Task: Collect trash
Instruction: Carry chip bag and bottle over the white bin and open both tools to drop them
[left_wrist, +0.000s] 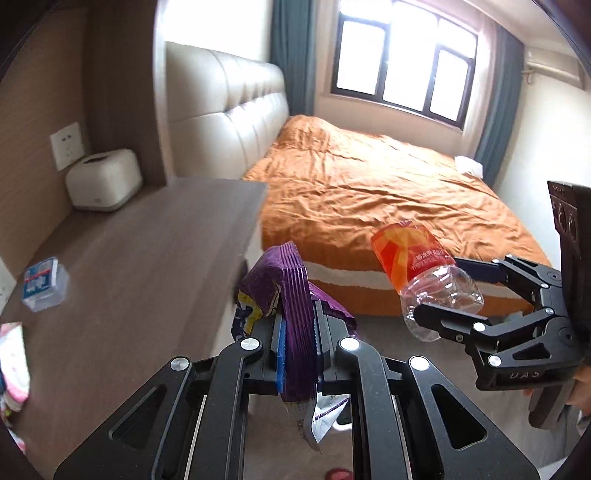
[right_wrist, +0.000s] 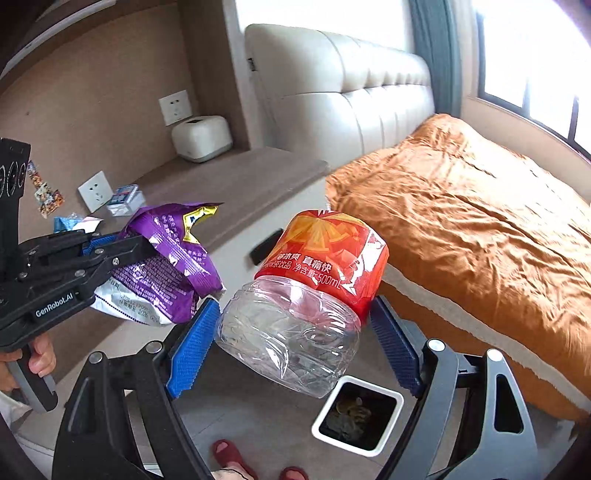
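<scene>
Left gripper (left_wrist: 299, 343) and right gripper (right_wrist: 295, 332) are each clamped on something, held side by side.

Left tool (left_wrist: 299, 332) pinches purple wrapper (left_wrist: 291, 306); right tool (left_wrist: 447, 295) grips bottle (left_wrist: 424, 280).

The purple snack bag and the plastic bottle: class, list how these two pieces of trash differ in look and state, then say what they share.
The purple snack bag is opaque, flat and crumpled; the plastic bottle is mostly clear, rounded, with a red-orange label.
The bag is torn open and limp; the bottle keeps its rigid shape.
The left gripper pinches the bag; the right gripper clamps the bottle.
Shared: both are held off the floor, near the bin.
</scene>
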